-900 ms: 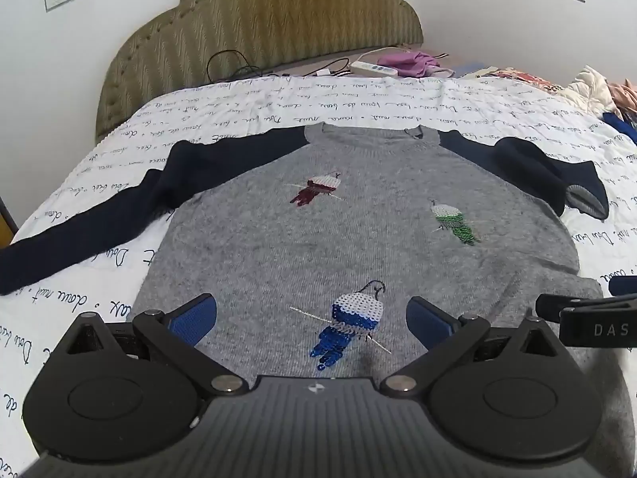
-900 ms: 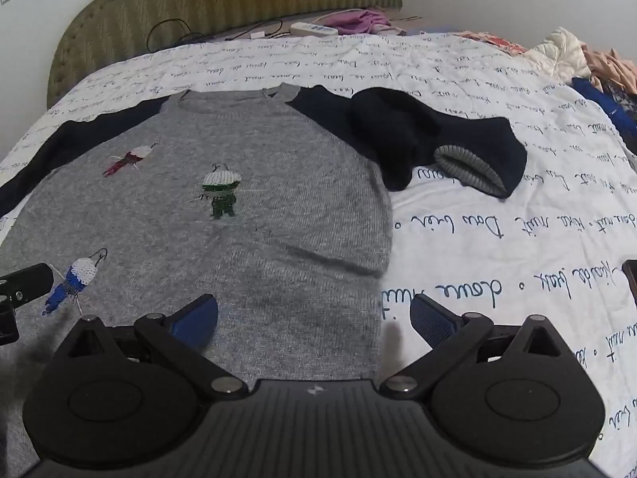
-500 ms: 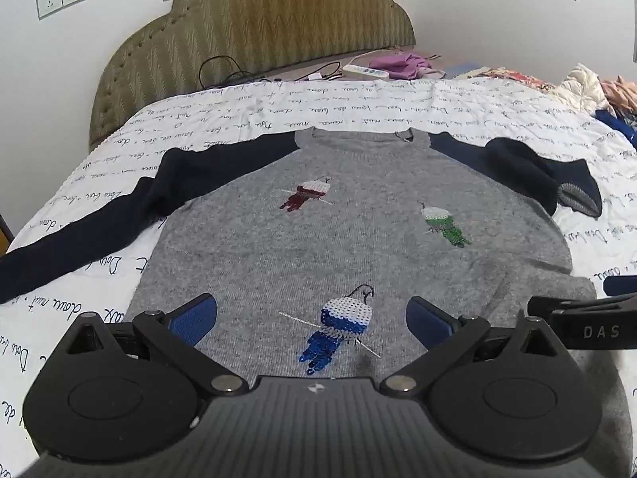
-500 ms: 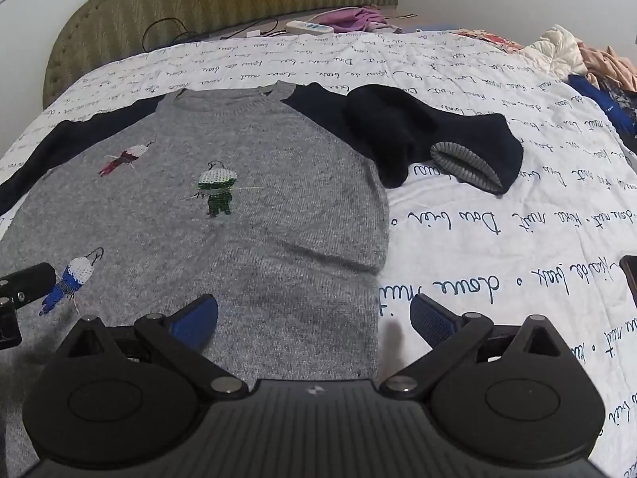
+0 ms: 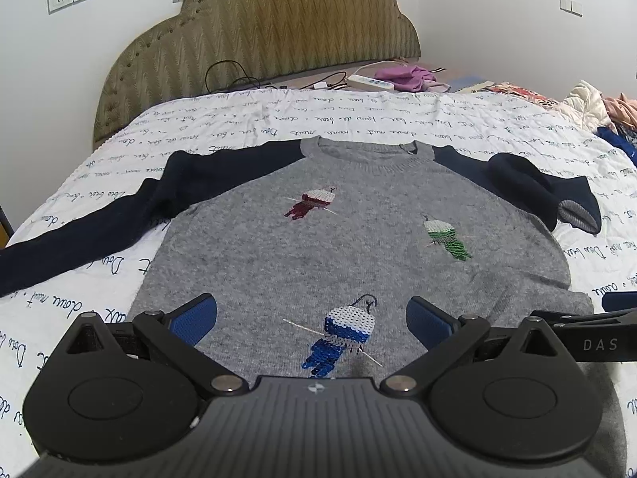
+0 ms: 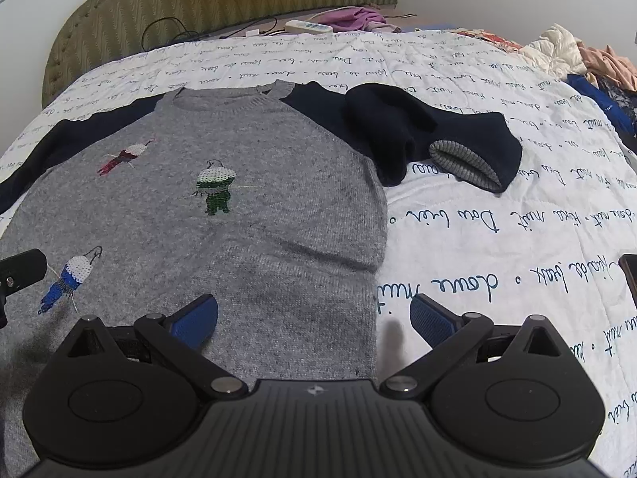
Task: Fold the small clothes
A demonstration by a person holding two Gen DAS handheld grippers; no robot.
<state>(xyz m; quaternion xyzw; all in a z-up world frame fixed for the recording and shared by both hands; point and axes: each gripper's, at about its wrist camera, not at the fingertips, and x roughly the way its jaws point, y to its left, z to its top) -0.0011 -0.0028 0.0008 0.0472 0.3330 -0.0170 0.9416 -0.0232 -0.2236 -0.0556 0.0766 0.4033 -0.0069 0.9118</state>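
A small grey sweater (image 5: 350,247) with navy sleeves lies face up and spread flat on a bed (image 5: 358,115) covered by a white quilt printed with dark script. Three sequinned bird motifs sit on its front — a red bird (image 5: 312,205) near the collar, a green bird (image 5: 446,237) toward one side, and a blue bird (image 5: 344,332) near the hem. One navy sleeve (image 5: 91,227) stretches out flat across the quilt; the other sleeve (image 6: 422,135) is bunched and doubled back beside the body, its grey ribbed cuff (image 6: 466,165) showing.

The left gripper (image 5: 312,320) hangs above the lower part of the sweater, jaws spread wide and empty, with the blue bird seen between its blue pads (image 5: 195,318). The right gripper (image 6: 314,320) is likewise wide open and holds nothing; it hovers over the sweater's side edge, one pad over grey knit and the other over bare quilt (whether either touches the cloth cannot be told).

Beyond the bed stand an olive padded headboard (image 5: 258,32) and a white wall — a pile of other clothes (image 6: 589,59) lies at the far corner of the quilt.
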